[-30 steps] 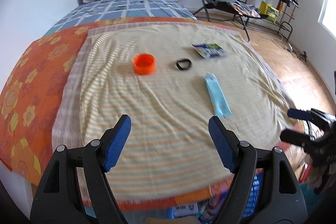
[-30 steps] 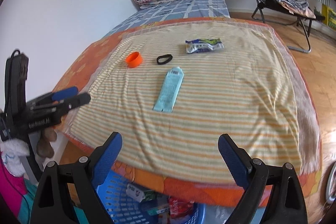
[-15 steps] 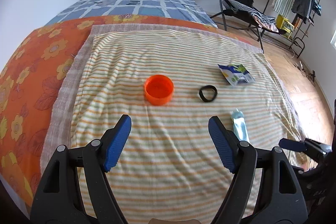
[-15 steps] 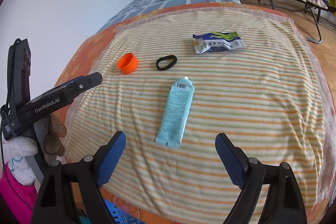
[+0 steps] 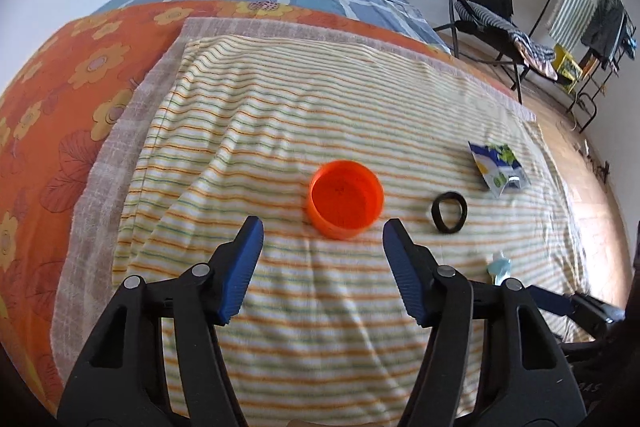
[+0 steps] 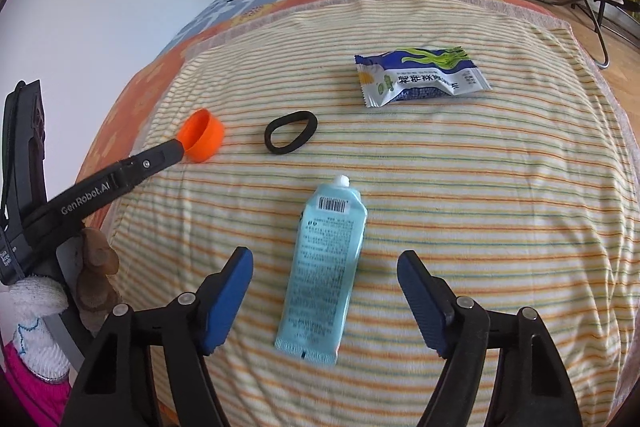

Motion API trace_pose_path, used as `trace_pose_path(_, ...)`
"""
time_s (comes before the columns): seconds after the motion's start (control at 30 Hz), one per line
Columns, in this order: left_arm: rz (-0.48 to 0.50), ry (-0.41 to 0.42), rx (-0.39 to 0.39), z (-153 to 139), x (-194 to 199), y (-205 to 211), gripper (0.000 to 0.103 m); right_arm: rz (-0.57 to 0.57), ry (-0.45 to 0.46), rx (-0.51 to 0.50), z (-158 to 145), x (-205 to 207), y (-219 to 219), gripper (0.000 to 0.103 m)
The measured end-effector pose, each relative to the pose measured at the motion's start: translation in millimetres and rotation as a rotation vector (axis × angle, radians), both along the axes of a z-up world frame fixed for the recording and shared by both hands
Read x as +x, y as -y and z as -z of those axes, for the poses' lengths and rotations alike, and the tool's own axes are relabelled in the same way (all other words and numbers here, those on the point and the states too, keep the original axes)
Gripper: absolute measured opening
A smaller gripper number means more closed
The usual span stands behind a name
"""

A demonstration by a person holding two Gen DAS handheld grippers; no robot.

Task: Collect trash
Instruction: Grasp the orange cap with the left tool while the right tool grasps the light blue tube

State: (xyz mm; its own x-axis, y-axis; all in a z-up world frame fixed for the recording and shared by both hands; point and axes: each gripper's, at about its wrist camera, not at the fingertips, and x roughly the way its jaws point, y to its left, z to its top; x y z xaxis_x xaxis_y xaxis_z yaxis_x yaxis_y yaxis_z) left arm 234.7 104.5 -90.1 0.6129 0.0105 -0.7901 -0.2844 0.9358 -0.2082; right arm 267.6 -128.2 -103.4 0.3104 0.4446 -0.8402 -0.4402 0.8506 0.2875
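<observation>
Striped terry towel (image 6: 480, 187) carrying four items: one round orange plastic cap (image 5: 346, 199), one black elastic band (image 6: 291, 131), one crinkled foil wrapper (image 6: 420, 77), one flat pale-blue tube (image 6: 326, 267). Left gripper (image 5: 323, 245), jaws just narrowing yet apart, sits just short of the cap. Right gripper (image 6: 325, 279), likewise narrowing, straddles the tube untouched; bare cloth flanks both.

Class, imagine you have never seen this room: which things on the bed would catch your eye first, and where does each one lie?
The bright orange cap stands out most, lying open side up on the striped towel just ahead of the left gripper. Next comes the pale blue tube, lying flat between the open jaws of the right gripper. Farther back lie a black hair tie and a blue-and-white snack wrapper.
</observation>
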Motion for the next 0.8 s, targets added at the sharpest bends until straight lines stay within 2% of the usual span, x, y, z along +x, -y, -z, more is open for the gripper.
trace_pose_path(0.17, 0.028, 0.011, -0.017, -0.2, 7.0, 5.6, 0.065, 0.006, 0.000, -0.012, 4.7, 6.2, -6.1, 0.073)
trace_pose_path(0.37, 0.037, -0.026, 0.037, 10.1, 18.9, 17.9, 0.064, -0.008, 0.051, -0.072, 6.3, 7.4, -14.3, 0.062)
trace_pose_path(0.43, 0.028, -0.042, 0.033, 14.8, 22.8, 17.9, 0.049, -0.005, 0.059, -0.083, 6.5, 6.9, -14.7, 0.054)
trace_pose_path(0.53, 0.026, -0.046, 0.026, 18.9, 23.9, 16.5, 0.043, -0.007, 0.063, -0.086, 5.4, 6.7, -13.7, 0.042)
trace_pose_path(0.8, 0.043, -0.023, 0.063, 11.4, 15.6, 15.2, 0.042, -0.015, 0.057, -0.041, 2.1, 3.8, -7.2, 0.040)
